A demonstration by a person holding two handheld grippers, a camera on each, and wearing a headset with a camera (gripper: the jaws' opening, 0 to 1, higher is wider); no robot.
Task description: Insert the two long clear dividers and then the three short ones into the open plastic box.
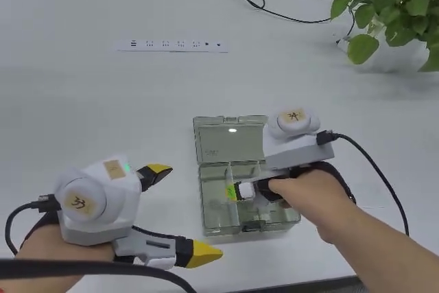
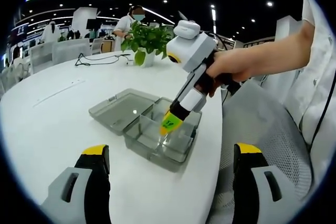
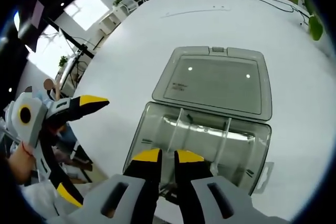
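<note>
Smooth white tabletop [image 1: 103,101]; right gripper [image 3: 167,157] clenched inside clear plastic box [image 3: 215,82], left gripper [image 2: 170,149] splayed

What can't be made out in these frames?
- Open clear-grey plastic box: right part hidden by the person's hand, head view; its clear dividers cannot be counted.
- Yellow-tipped right gripper: jaws nearly together; whether they pinch another divider is lost, clear on clear, right gripper view.
- Flat white strip: markings too small, head view.

Head view above, gripper views near box [image 1: 218,216]
</note>
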